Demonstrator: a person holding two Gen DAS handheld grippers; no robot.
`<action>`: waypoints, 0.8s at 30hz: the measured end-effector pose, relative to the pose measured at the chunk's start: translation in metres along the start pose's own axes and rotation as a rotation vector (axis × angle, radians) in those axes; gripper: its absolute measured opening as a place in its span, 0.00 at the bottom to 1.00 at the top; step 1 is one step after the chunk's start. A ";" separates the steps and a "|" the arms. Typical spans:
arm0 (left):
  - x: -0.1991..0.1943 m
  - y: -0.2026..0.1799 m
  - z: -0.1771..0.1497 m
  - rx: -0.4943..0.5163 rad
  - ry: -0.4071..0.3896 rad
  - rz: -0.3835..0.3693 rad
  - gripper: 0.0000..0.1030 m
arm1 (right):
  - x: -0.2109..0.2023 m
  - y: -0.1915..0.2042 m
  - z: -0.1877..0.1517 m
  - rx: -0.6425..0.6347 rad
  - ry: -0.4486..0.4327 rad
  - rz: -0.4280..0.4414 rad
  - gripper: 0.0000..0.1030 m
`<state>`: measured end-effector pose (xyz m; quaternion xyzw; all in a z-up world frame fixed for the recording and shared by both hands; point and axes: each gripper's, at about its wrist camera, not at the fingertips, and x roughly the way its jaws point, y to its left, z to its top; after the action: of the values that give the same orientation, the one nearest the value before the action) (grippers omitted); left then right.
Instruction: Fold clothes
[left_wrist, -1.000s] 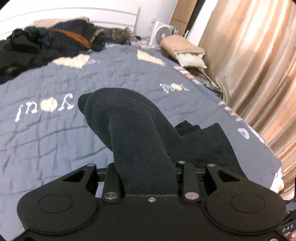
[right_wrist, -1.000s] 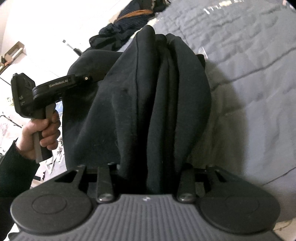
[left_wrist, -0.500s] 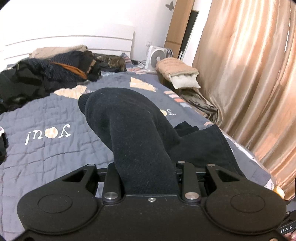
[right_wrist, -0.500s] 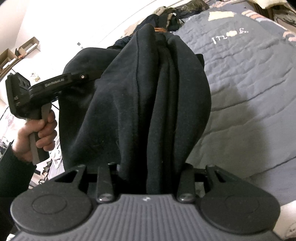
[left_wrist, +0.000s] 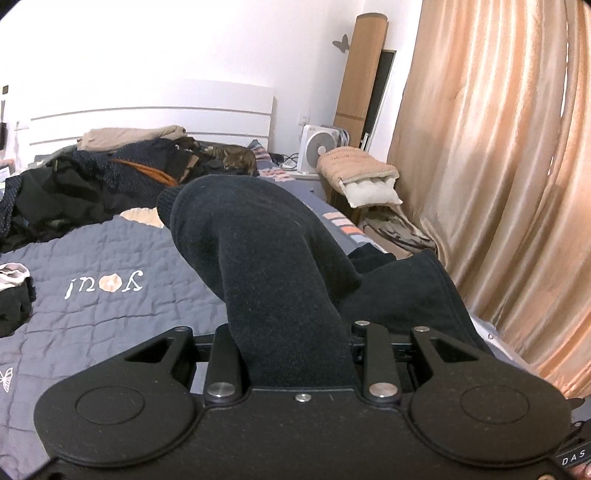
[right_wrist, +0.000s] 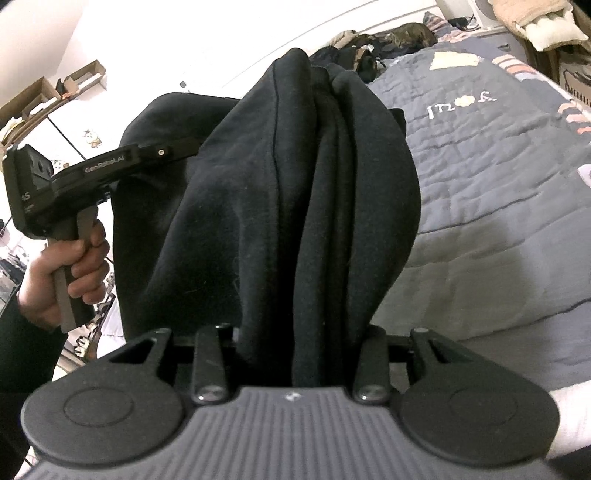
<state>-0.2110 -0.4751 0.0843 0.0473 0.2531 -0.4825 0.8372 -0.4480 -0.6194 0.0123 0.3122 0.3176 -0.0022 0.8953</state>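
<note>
A black garment (left_wrist: 258, 258) is bunched between the jaws of my left gripper (left_wrist: 295, 325) and drapes over its fingers, hiding them. A flap of the same cloth hangs off to the right, above the bed's edge. In the right wrist view the black garment (right_wrist: 314, 203) rises in thick vertical folds out of my right gripper (right_wrist: 295, 343), which is shut on it with its fingertips covered. My left gripper (right_wrist: 177, 151) shows there at the left, held by a hand (right_wrist: 70, 273), its tip buried in the garment's far edge. The cloth hangs between both grippers, above the grey quilt (right_wrist: 498, 184).
The grey quilt (left_wrist: 110, 314) covers the bed. A heap of dark clothes (left_wrist: 92, 184) and a cat (left_wrist: 236, 160) lie by the white headboard (left_wrist: 166, 114). A small dark garment (left_wrist: 13, 306) sits at the left edge. A fan (left_wrist: 319, 153), cushioned stool (left_wrist: 360, 177) and curtain (left_wrist: 498, 166) stand on the right.
Both grippers have risen with the black garment still clamped in them. The bed has dropped lower in both views, and the headboard and wall have come into sight.
</note>
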 end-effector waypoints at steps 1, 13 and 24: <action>0.001 -0.005 0.000 -0.002 -0.002 -0.001 0.28 | -0.004 -0.003 0.001 0.000 -0.002 -0.001 0.37; 0.100 -0.060 0.008 -0.017 0.044 -0.073 0.28 | -0.031 -0.086 0.032 0.045 -0.019 -0.069 0.37; 0.257 -0.088 0.027 -0.053 0.114 -0.148 0.28 | -0.014 -0.196 0.109 0.079 -0.018 -0.163 0.36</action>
<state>-0.1690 -0.7318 0.0016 0.0337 0.3161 -0.5326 0.7844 -0.4375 -0.8411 -0.0237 0.3204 0.3336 -0.0905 0.8820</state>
